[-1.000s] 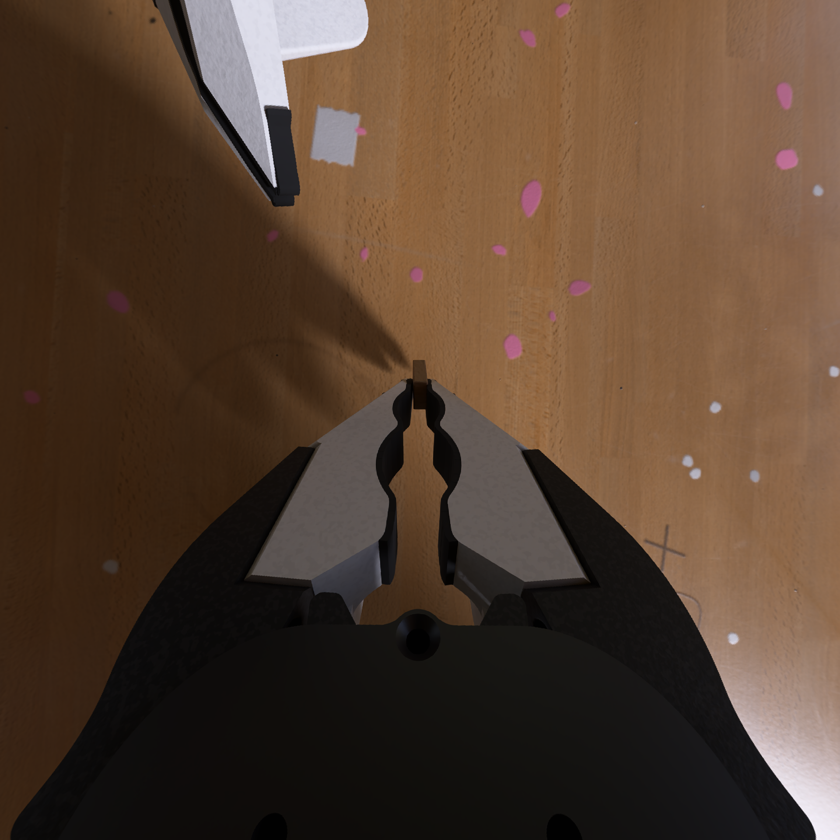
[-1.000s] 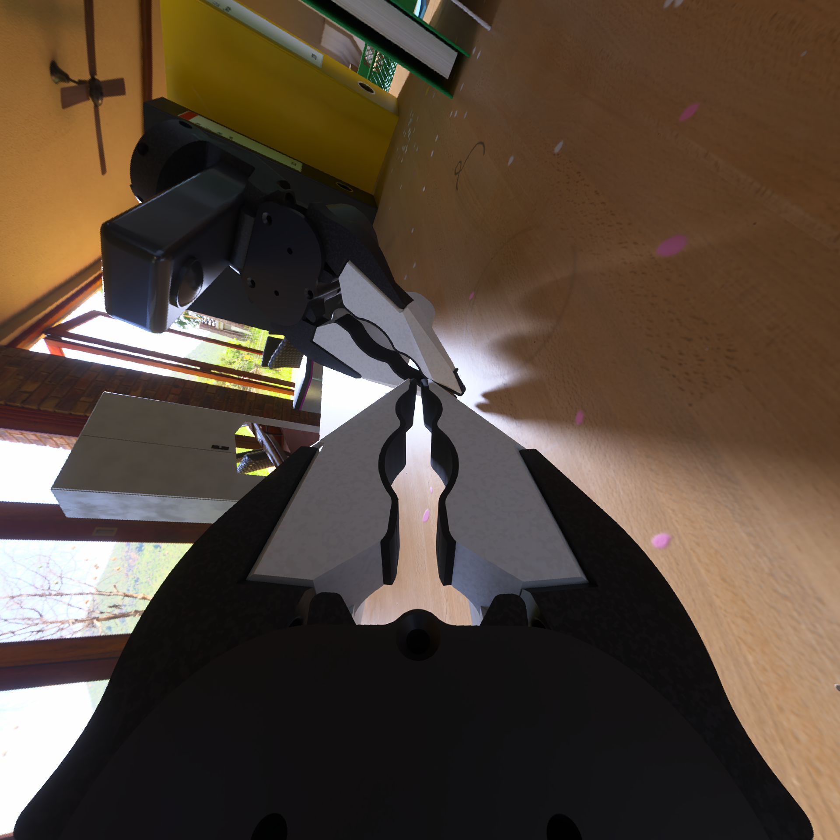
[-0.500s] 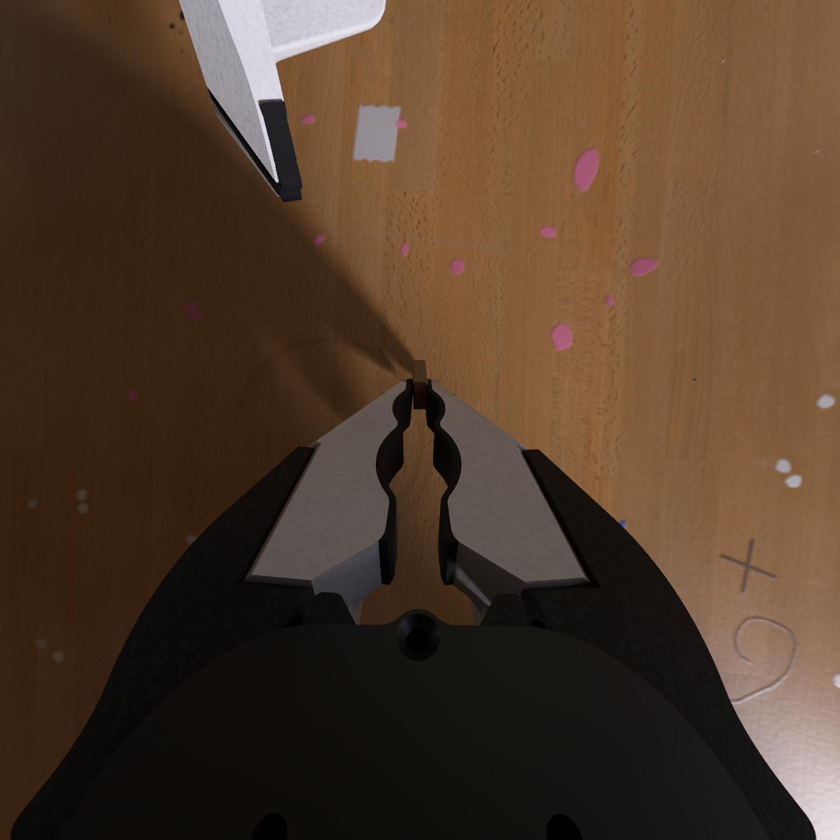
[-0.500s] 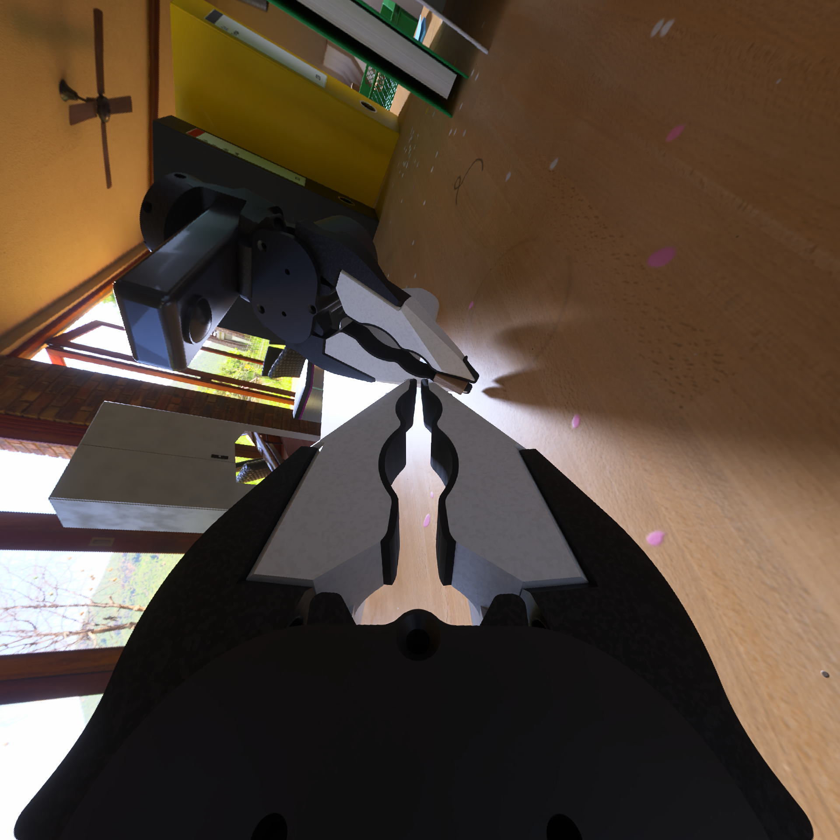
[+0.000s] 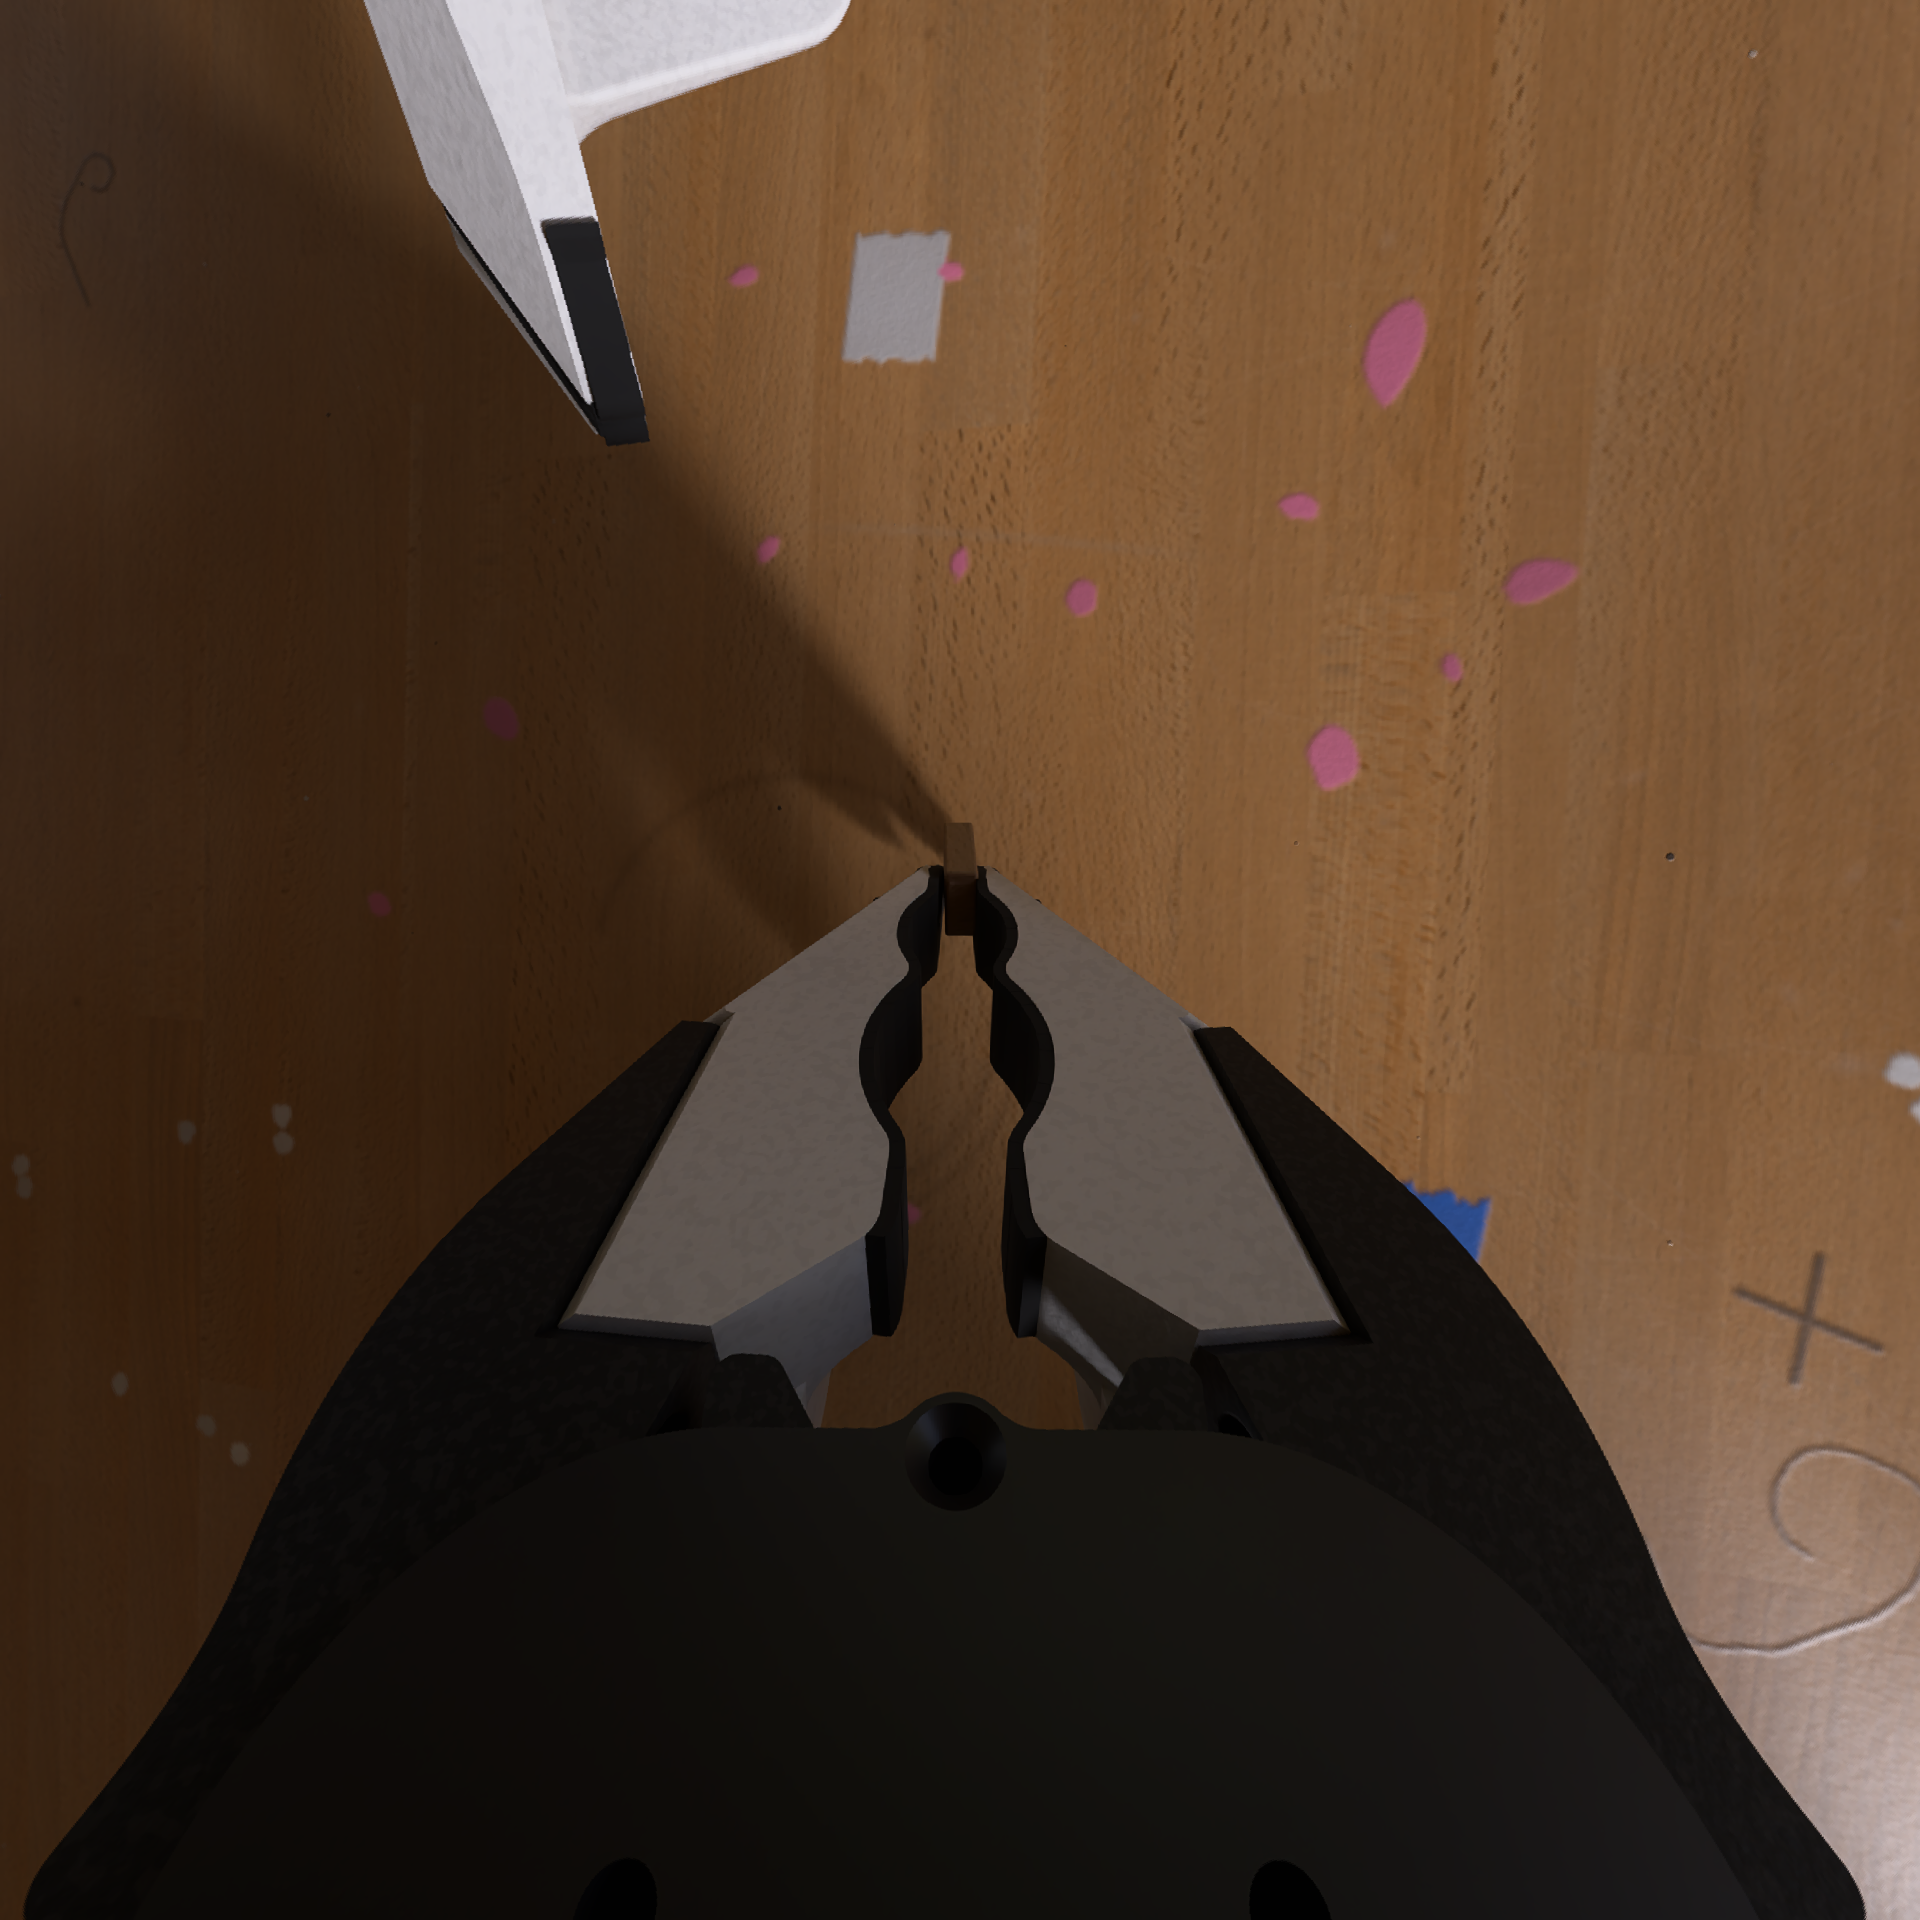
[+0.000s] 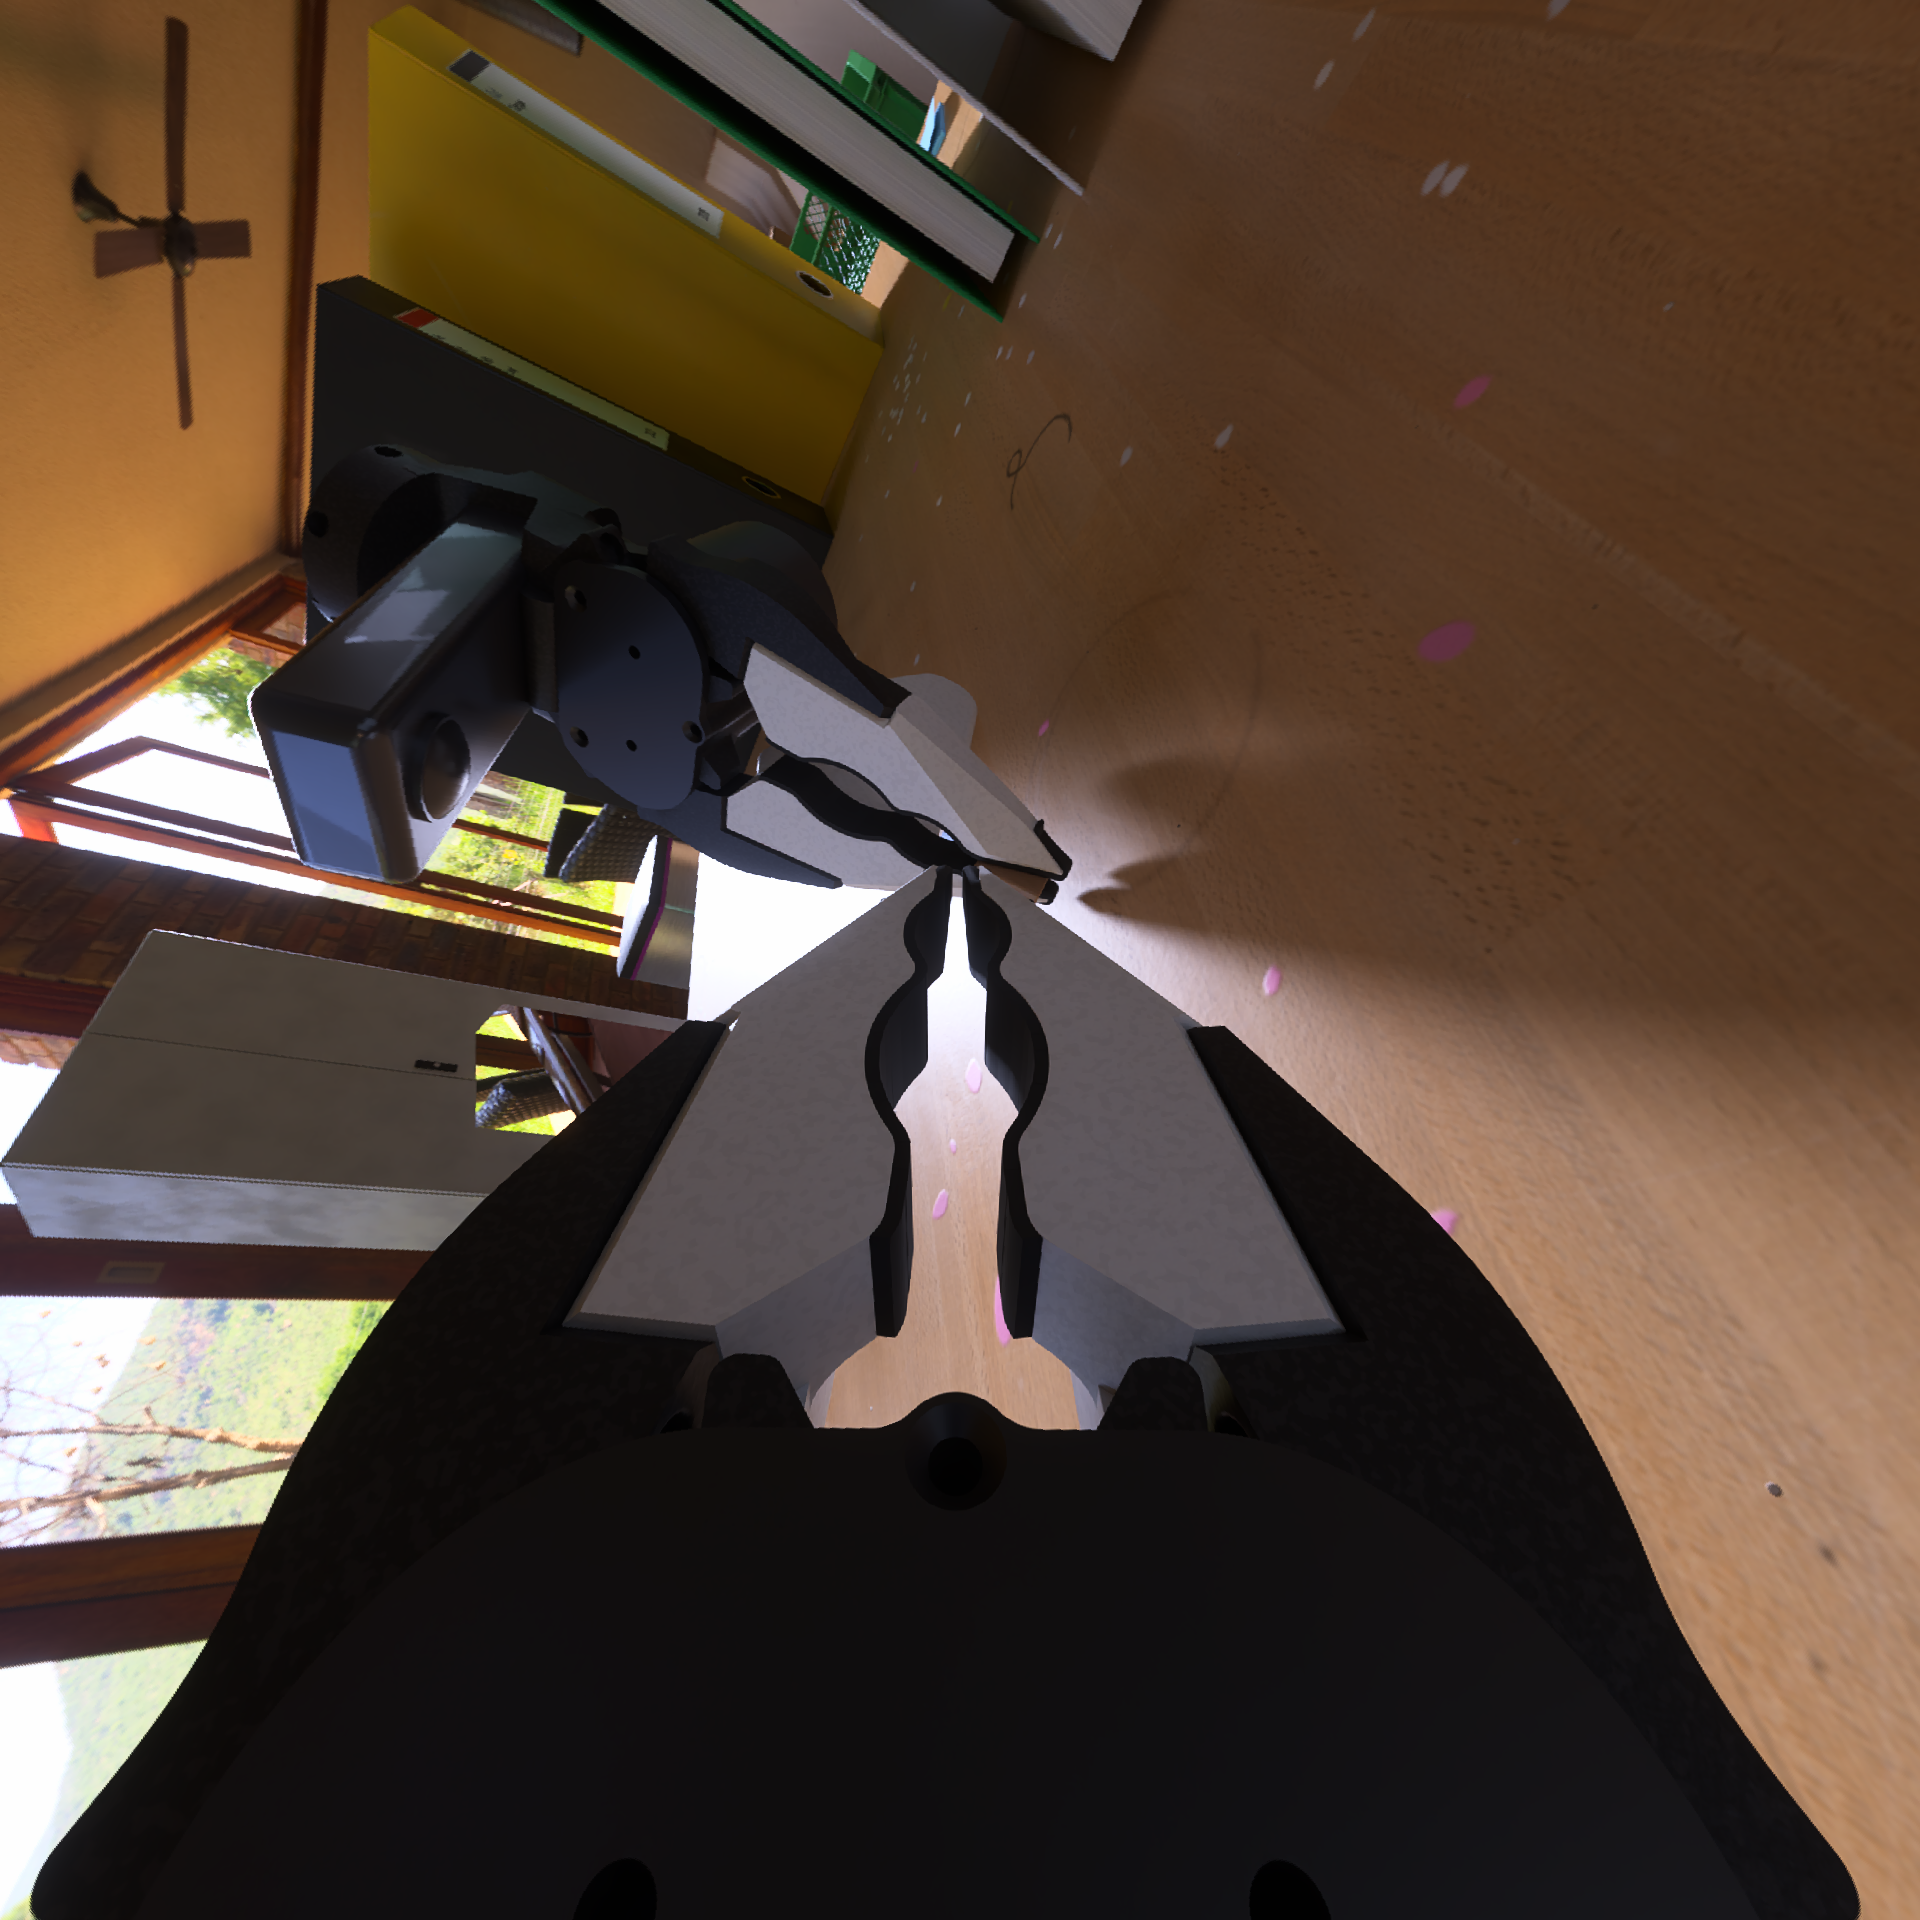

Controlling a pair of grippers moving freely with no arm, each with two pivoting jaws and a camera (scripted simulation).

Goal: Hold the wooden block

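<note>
Left wrist view shows the small brown wooden block [image 5: 959, 878], a thin rectangular sliver, pinched at the very tips of the left gripper [image 5: 958, 902], whose jaws are nearly closed on its flat faces. It looks light and stiff (likely easy to lose from so shallow a hold). Its long axis runs forward along the fingers, away from the camera, above the wooden table [image 5: 1558, 935]. The right gripper [image 6: 956, 883] has its jaws almost together on nothing, close beside the block.

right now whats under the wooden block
Below the wooden block, pinched in the left tongs, lies bare wooden tabletop in shadow; the spot straight beneath is hidden.
</note>
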